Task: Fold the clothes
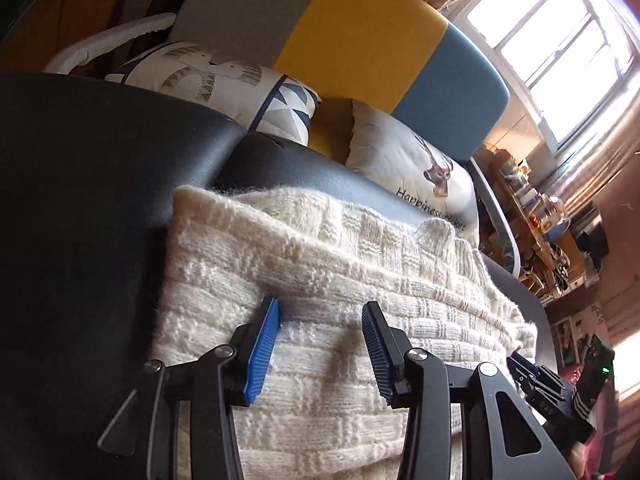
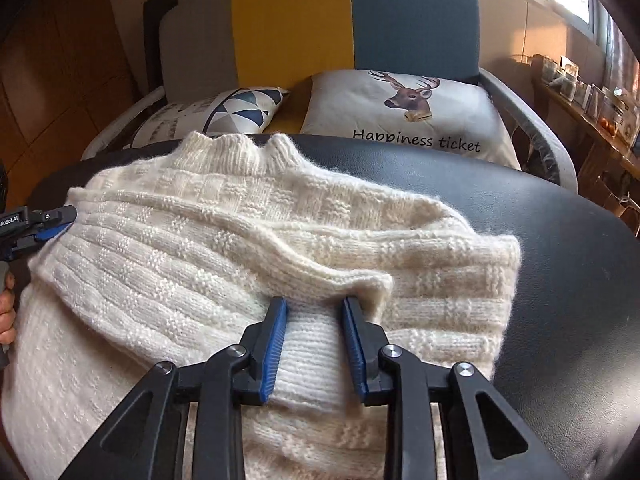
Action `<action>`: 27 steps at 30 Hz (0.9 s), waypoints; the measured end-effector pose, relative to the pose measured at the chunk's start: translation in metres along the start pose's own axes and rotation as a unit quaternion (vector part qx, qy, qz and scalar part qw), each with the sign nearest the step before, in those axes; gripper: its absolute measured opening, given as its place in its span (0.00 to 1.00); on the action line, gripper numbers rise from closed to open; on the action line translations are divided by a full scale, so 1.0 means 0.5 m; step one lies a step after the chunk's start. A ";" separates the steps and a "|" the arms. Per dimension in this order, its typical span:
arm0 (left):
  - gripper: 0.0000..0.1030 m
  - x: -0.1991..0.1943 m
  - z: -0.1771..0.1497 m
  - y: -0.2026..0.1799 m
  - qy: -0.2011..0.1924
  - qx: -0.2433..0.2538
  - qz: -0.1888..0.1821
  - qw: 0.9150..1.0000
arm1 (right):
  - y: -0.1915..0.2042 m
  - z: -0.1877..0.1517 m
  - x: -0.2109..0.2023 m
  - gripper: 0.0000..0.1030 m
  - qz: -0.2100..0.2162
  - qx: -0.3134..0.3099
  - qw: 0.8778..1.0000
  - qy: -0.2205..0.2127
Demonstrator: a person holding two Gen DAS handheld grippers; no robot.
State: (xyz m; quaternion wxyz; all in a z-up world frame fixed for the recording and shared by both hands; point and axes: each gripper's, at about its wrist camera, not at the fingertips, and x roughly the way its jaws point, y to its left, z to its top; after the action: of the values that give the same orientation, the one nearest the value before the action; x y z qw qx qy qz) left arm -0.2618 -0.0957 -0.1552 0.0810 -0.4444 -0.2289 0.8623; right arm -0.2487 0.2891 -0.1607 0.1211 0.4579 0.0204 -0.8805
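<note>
A cream knitted sweater [image 2: 248, 240] lies partly folded on a black leather surface [image 2: 560, 248], collar toward the far edge. My right gripper [image 2: 314, 300] stands open at the near edge, with a flat ribbed cuff between its blue pads [image 2: 274, 344] and a folded sleeve edge just past the tips. My left gripper [image 1: 322, 304] is wide open above the sweater [image 1: 320, 248], holding nothing. In the right wrist view the left gripper [image 2: 52, 224] sits at the sweater's left side. The right gripper [image 1: 532, 376] shows at the sweater's right end in the left wrist view.
Behind the black surface stands a grey, yellow and blue sofa [image 2: 412, 16] with a deer-print pillow [image 2: 404, 120] and a triangle-pattern pillow [image 2: 240, 110]. A cluttered wooden shelf [image 2: 600, 120] runs along the right under the window. A person's hand [image 2: 6, 316] is at the left edge.
</note>
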 end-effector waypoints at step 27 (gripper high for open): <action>0.55 -0.247 -0.380 -0.020 0.019 0.073 0.010 0.997 | 0.017 -0.397 -0.298 0.30 0.046 0.083 0.994 0.053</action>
State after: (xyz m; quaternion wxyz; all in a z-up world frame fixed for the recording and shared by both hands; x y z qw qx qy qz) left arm -0.0368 -0.0679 -0.1552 0.1090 -0.4555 -0.1589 0.8691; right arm -0.0056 0.3390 -0.1544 0.1218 0.5128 -0.0675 -0.8471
